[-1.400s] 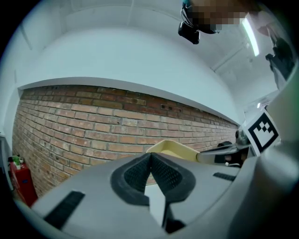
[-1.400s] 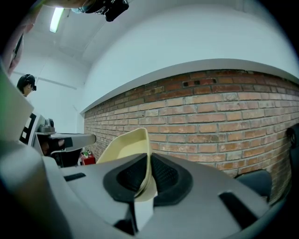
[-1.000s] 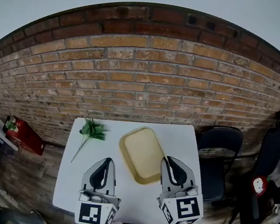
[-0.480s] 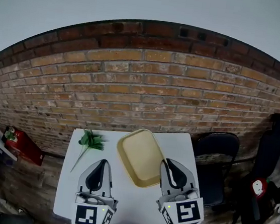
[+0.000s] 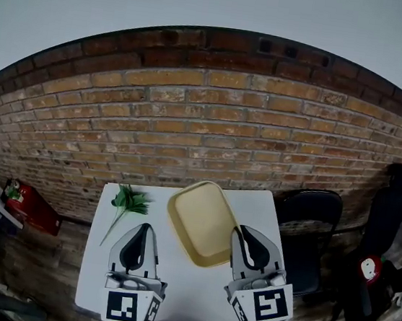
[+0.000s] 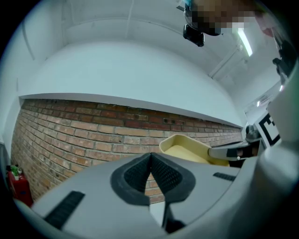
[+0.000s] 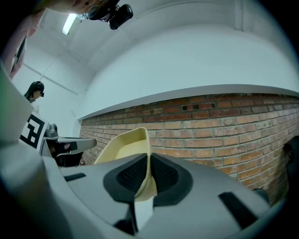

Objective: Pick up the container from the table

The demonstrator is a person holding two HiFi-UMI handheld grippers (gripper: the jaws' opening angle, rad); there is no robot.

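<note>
The container is a shallow yellow tray [image 5: 201, 221], held tilted above the white table [image 5: 191, 297]. My right gripper [image 5: 241, 232] is shut on the tray's near right rim. In the right gripper view the thin yellow rim [image 7: 140, 154] runs between the two black pads of the right gripper [image 7: 148, 161]. My left gripper [image 5: 143, 227] hovers over the table to the left of the tray, shut with nothing in it; its pads meet in the left gripper view [image 6: 150, 156]. That view also shows the tray [image 6: 187, 149] off to the right.
A green plant sprig [image 5: 129, 202] lies at the table's far left corner. A brick wall [image 5: 206, 120] rises just behind the table. A dark chair [image 5: 311, 224] stands to the right, and a red extinguisher [image 5: 28, 204] lies on the floor at the left.
The tray has risen off the table in the right gripper; its far edge now overlaps the table's back edge. The left gripper has risen a little too.
</note>
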